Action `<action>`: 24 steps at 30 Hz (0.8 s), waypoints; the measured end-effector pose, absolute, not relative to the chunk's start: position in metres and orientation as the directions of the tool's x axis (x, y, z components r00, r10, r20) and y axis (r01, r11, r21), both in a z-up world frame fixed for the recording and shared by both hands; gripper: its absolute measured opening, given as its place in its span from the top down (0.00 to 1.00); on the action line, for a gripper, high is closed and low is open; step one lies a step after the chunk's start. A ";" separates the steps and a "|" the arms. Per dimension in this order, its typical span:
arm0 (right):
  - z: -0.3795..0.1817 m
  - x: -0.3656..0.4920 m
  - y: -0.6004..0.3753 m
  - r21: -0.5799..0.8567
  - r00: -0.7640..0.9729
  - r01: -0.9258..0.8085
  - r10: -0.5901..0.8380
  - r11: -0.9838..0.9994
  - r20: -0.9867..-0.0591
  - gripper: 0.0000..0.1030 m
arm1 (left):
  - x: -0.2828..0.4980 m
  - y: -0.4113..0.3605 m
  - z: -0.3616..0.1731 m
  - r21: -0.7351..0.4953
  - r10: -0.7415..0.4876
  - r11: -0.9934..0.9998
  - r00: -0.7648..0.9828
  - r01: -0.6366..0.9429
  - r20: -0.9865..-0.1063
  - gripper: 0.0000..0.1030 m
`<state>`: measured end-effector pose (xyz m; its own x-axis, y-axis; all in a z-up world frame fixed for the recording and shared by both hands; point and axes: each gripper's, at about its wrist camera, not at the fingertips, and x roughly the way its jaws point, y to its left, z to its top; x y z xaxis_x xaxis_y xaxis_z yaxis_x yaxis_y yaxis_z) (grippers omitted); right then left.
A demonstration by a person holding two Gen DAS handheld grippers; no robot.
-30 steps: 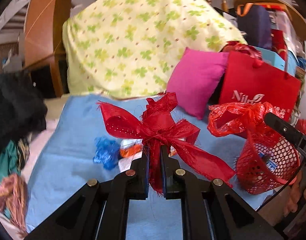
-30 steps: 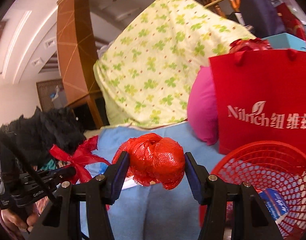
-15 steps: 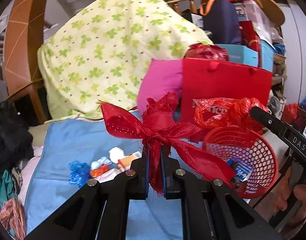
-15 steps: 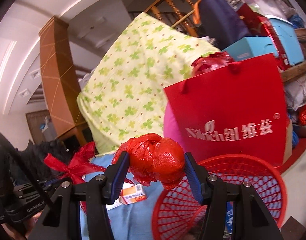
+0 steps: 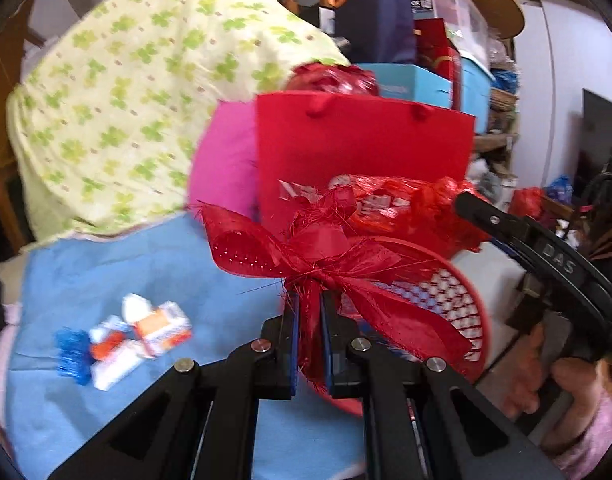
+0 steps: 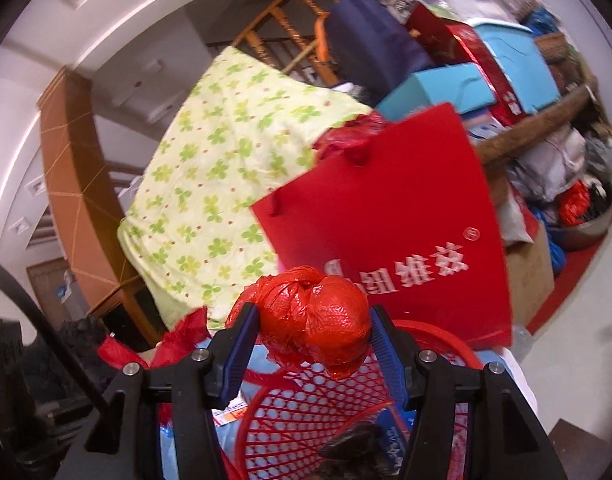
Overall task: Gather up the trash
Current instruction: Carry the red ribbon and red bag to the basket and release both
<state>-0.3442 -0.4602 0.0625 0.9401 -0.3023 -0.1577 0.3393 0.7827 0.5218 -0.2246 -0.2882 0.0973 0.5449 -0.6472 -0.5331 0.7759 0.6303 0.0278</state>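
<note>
A frayed red ribbon bow point(image 5: 318, 248) sticks up from my left gripper point(image 5: 308, 300), which is shut on its knot. The bow hangs over the near rim of a red mesh basket point(image 5: 458, 292). In the right wrist view, my right gripper point(image 6: 312, 316) has a crumpled red plastic bag point(image 6: 318, 332) between its blue pads, just above the basket point(image 6: 438, 332). Its jaws are opening, and the bag still touches both pads. The same bag point(image 5: 406, 208) shows in the left view above the basket's far side. A blue packet and something dark lie inside the basket.
Small orange-and-white cartons and a blue wrapper point(image 5: 145, 332) lie on the blue sheet point(image 5: 105, 264) to the left. Behind the basket stand a red paper gift bag point(image 5: 366, 140), a pink cushion point(image 5: 225, 160) and a clover-print blanket point(image 5: 145, 80). A person's hand point(image 5: 566, 392) is at right.
Both grippers have swung right with their loads, from over the blue sheet to over the basket. The right view has rolled, and the right jaws stand slightly wider.
</note>
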 end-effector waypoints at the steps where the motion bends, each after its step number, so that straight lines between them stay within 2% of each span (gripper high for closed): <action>1: 0.059 -0.346 -0.467 0.542 0.937 0.346 -0.305 0.766 -0.168 0.41 | -0.225 -0.293 0.095 0.016 -0.654 0.619 0.527 0.785 -0.543 0.90; 6: 0.043 -0.345 -0.491 0.630 0.928 0.372 -0.287 0.682 -0.237 0.39 | -0.218 -0.315 0.073 -0.072 -0.677 0.577 0.427 0.814 -0.600 0.85; 7: 0.039 -0.344 -0.496 0.654 0.929 0.369 -0.270 0.661 -0.251 0.39 | -0.215 -0.320 0.066 -0.096 -0.678 0.569 0.400 0.816 -0.617 0.78; 8: 0.035 -0.343 -0.498 0.668 0.929 0.369 -0.260 0.646 -0.262 0.37 | -0.213 -0.322 0.060 -0.111 -0.676 0.567 0.385 0.816 -0.628 0.75; 10: 0.030 -0.336 -0.503 0.680 0.924 0.382 -0.239 0.626 -0.299 0.30 | -0.211 -0.326 0.050 -0.116 -0.661 0.578 0.380 0.808 -0.647 0.61; 12: 0.026 -0.333 -0.504 0.692 0.923 0.383 -0.223 0.612 -0.314 0.30 | -0.208 -0.325 0.043 -0.114 -0.647 0.592 0.386 0.798 -0.658 0.59; 15: 0.027 -0.330 -0.499 0.689 0.928 0.372 -0.222 0.622 -0.300 0.30 | -0.204 -0.313 0.041 -0.104 -0.635 0.611 0.407 0.785 -0.657 0.58; 18: 0.039 -0.326 -0.481 0.647 0.936 0.351 -0.236 0.677 -0.261 0.30 | -0.199 -0.294 0.039 -0.076 -0.609 0.645 0.452 0.760 -0.651 0.51; 24: 0.061 -0.307 -0.428 0.554 0.968 0.251 -0.186 0.794 -0.171 0.30 | -0.178 -0.232 0.028 -0.047 -0.532 0.734 0.530 0.677 -0.661 0.49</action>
